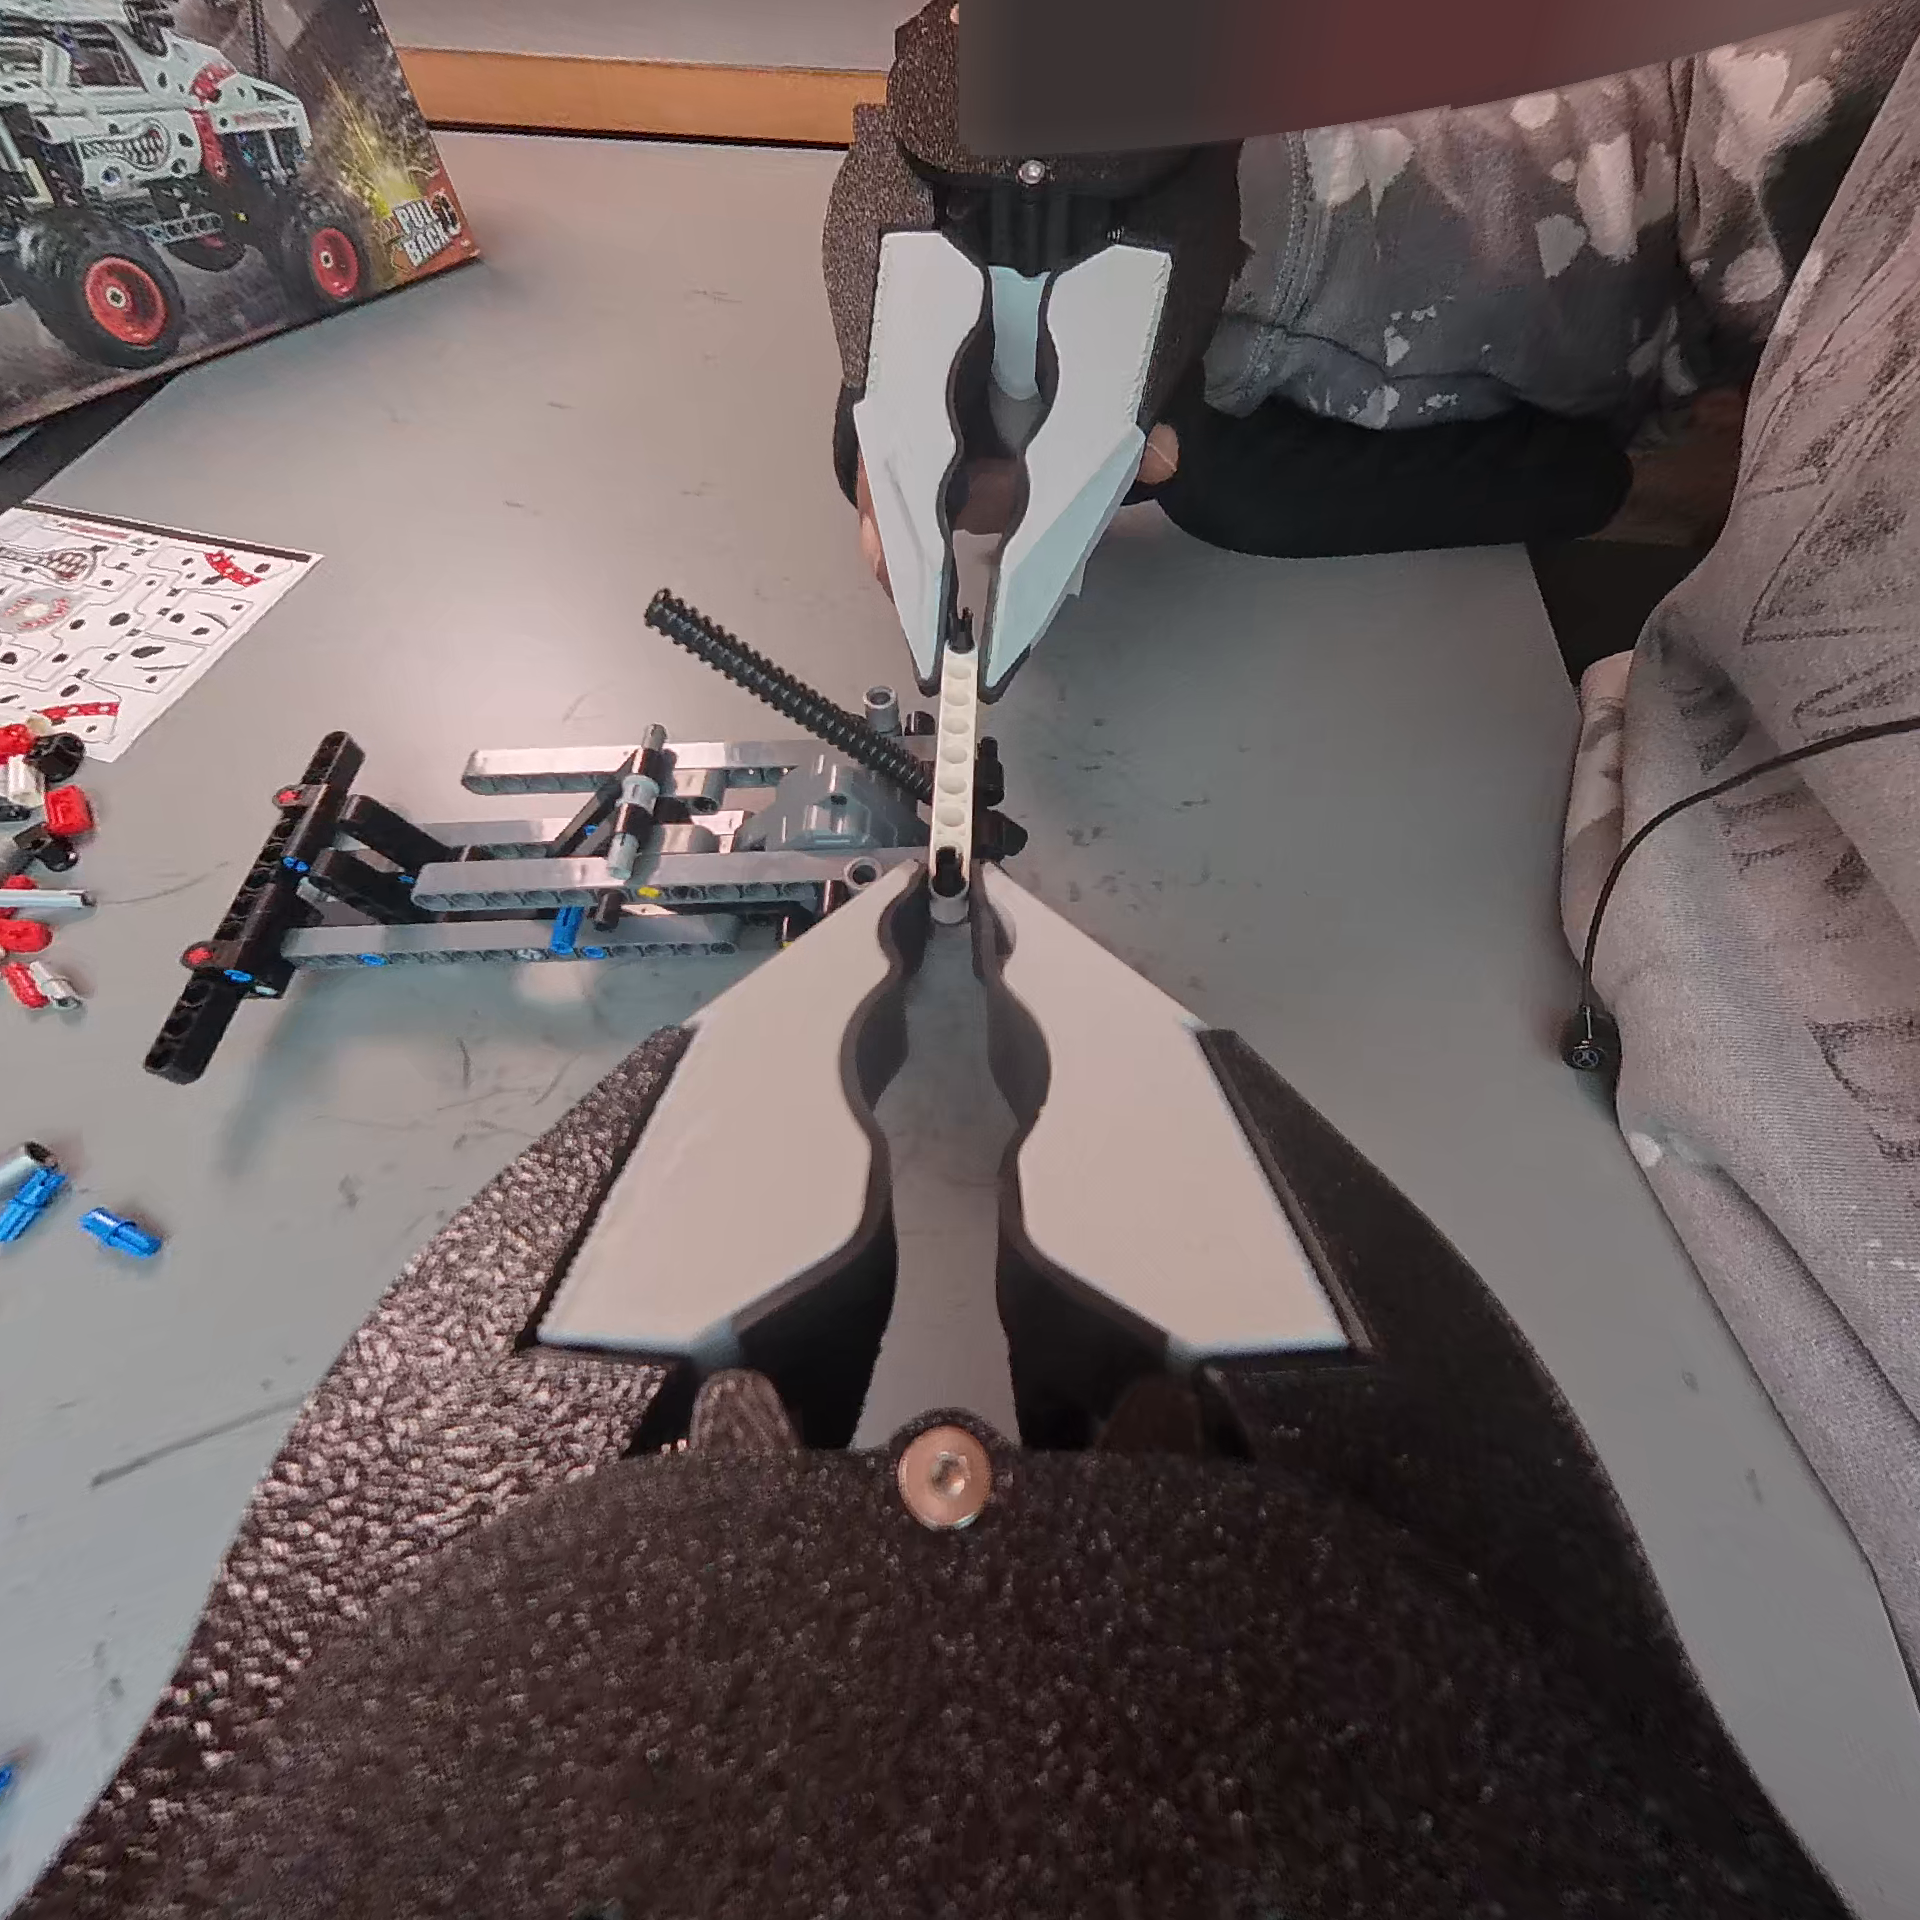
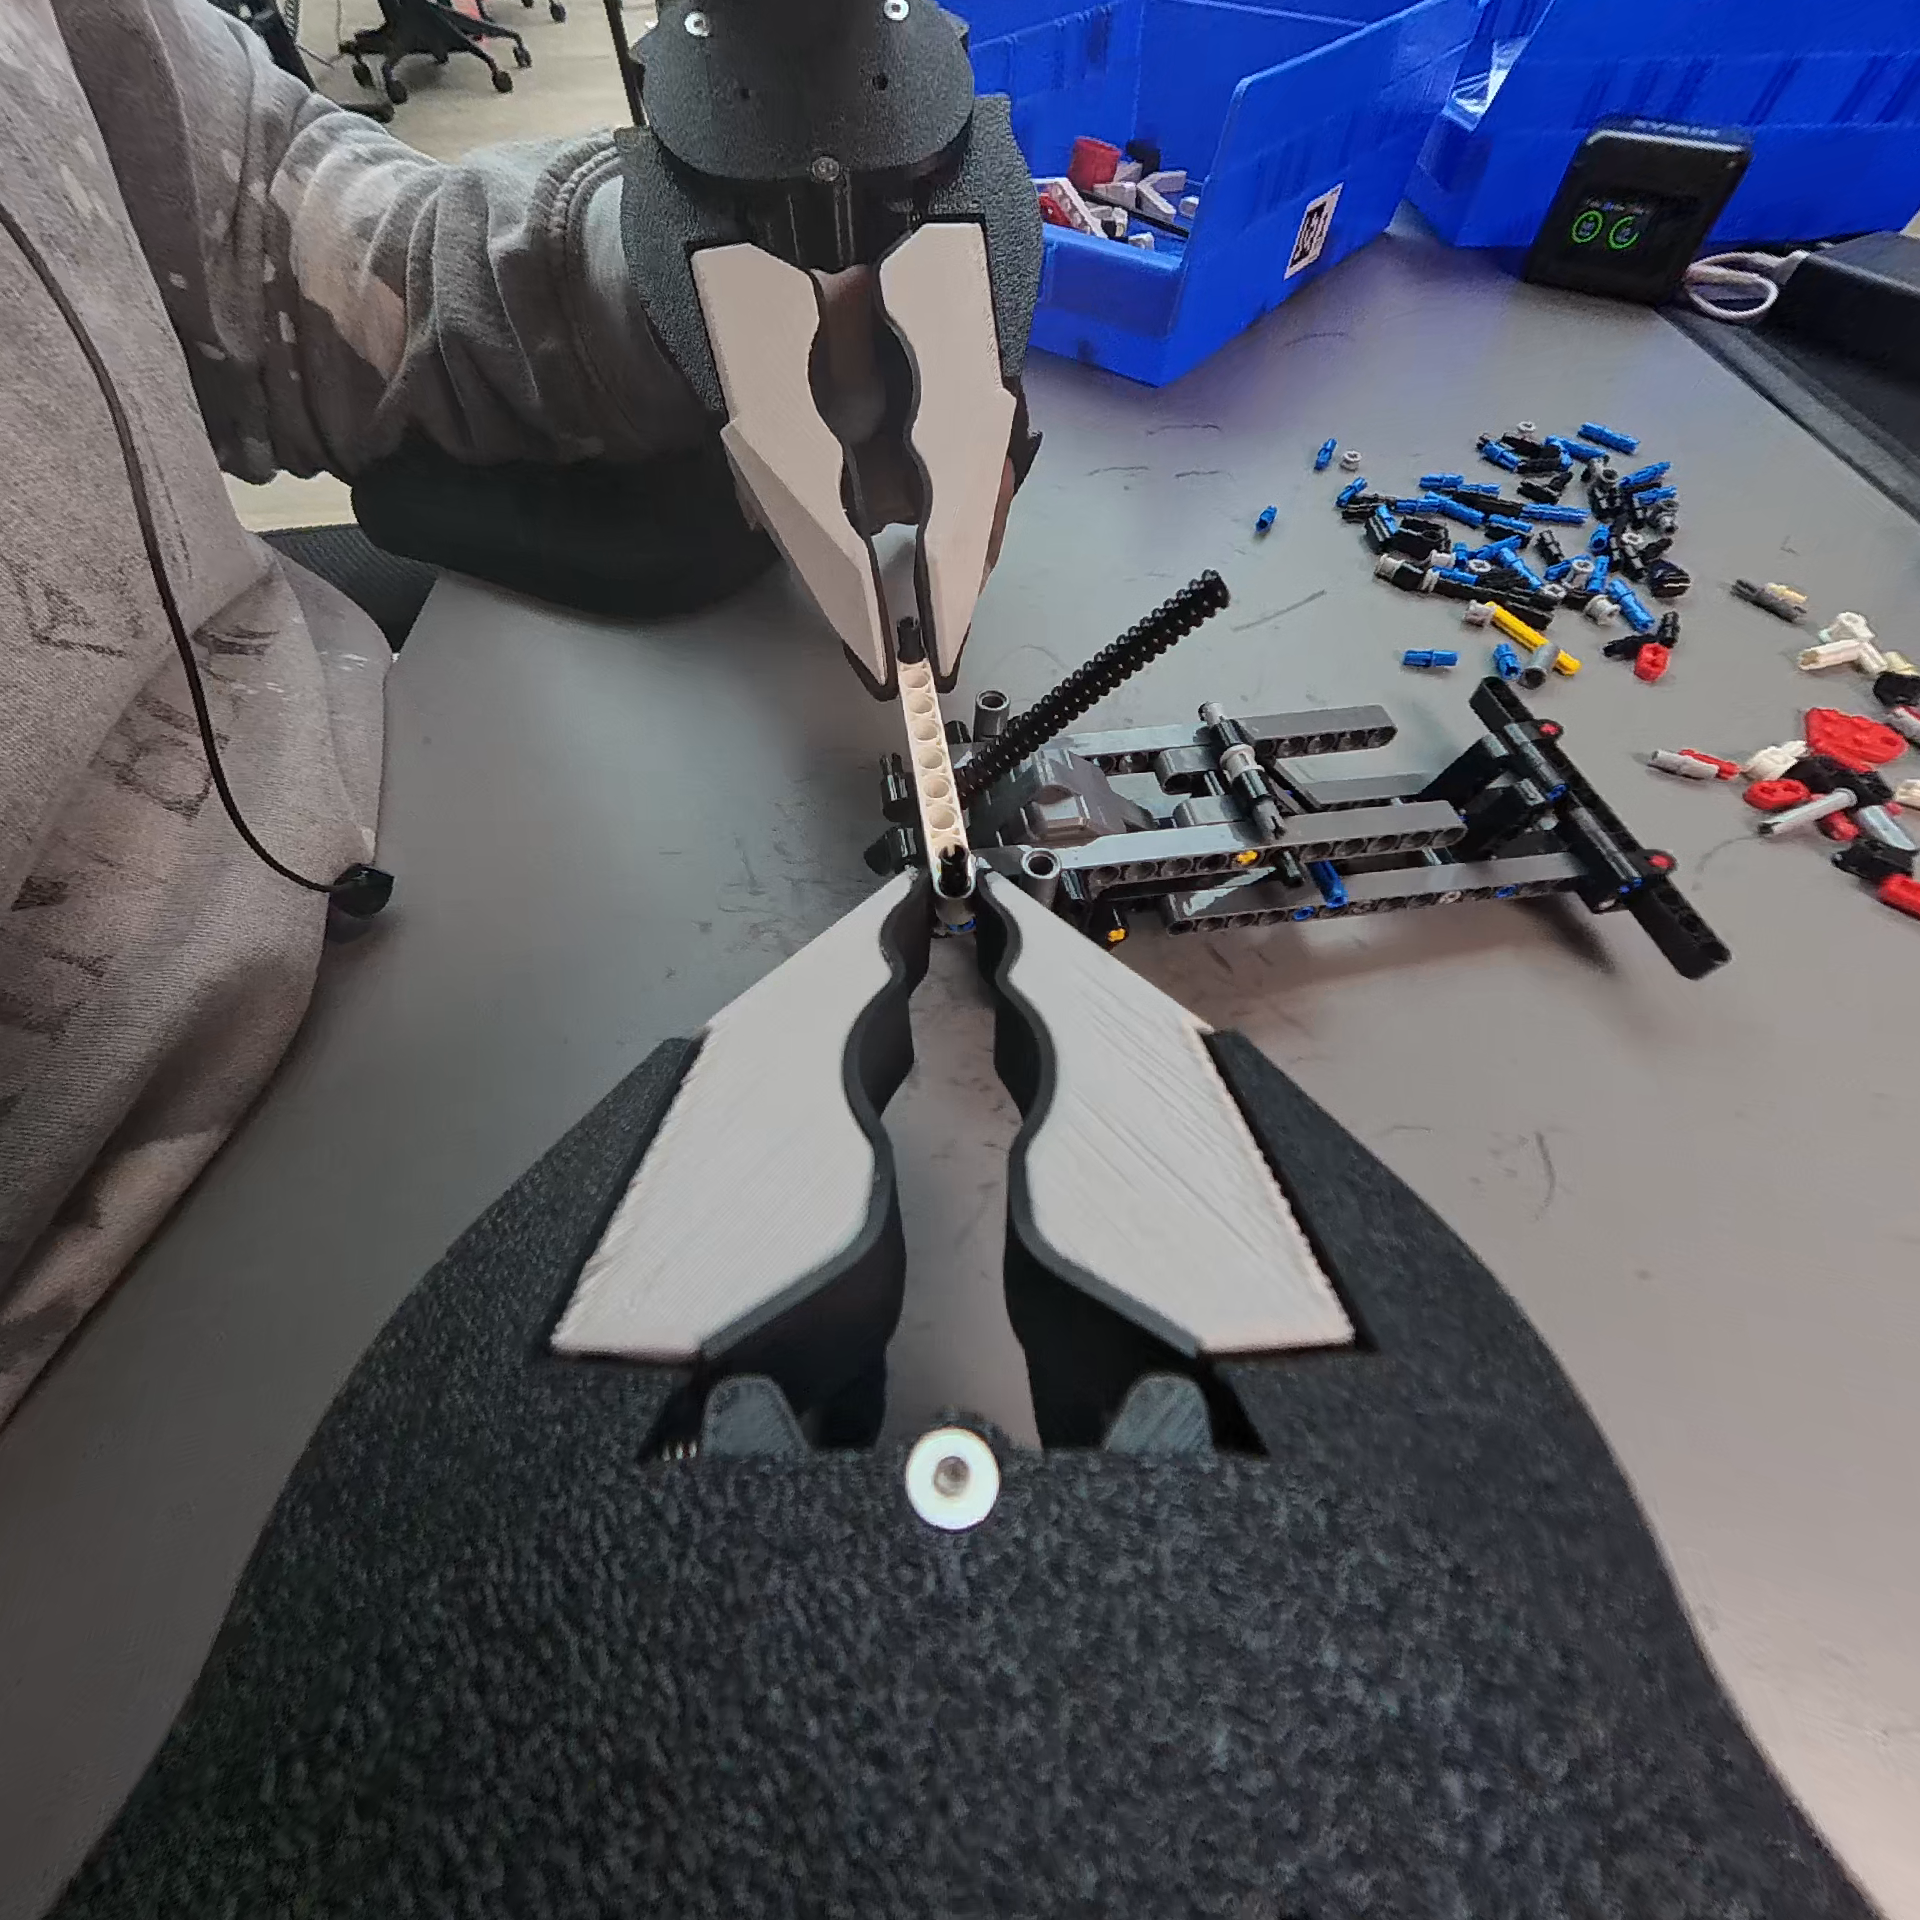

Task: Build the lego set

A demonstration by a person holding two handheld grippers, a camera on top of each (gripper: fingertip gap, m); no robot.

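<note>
A white holed beam [image 1: 956, 764] with a black pin at each end is held between both grippers, just above the end of the grey and black chassis [image 1: 582, 873]. My left gripper [image 1: 948, 888] is shut on the beam's near end. My right gripper [image 1: 961, 665] faces it and is shut on the far end. In the right wrist view the beam [image 2: 930, 769] runs from my right gripper [image 2: 951, 894] to the left gripper [image 2: 909, 655], with the chassis [image 2: 1351, 831] to the right. A black ribbed hose [image 2: 1101, 665] sticks up from the chassis.
The set's box [image 1: 187, 187] and a sticker sheet [image 1: 114, 613] lie at far left, with red parts [image 1: 42, 790] and blue pins [image 1: 120, 1231]. Blue bins [image 2: 1195, 208], a pile of small pins [image 2: 1538, 540], red and white parts [image 2: 1829, 769] and a black device [image 2: 1631, 208] are at right.
</note>
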